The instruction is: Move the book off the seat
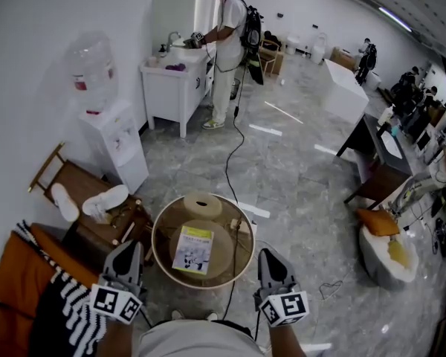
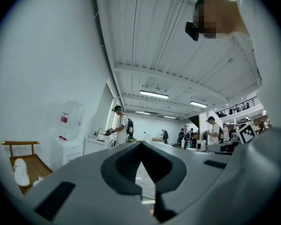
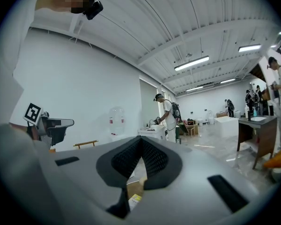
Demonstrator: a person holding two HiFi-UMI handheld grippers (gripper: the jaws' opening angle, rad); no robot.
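Nothing of the task is done yet, as far as the views show. The book (image 1: 193, 249) lies flat on the round seat (image 1: 158, 229), a little left of its middle and toward the near side, with a pale round cushion (image 1: 202, 204) at the far side of the same seat.

The left gripper (image 1: 127, 251) hangs at the near left of the seat and the right gripper (image 1: 270, 259) at the near right, both pointing across the room, not down at the book. Neither touches the book or the seat. In each gripper view the fingers are pressed together at the tips with nothing pinched between them.

All the work is left, by my judgement: one gripper has to tip down toward the book, spread its fingers, take the book by an edge, lift it and set it somewhere off the seat. The floor around the seat looks like the nearest place for it.
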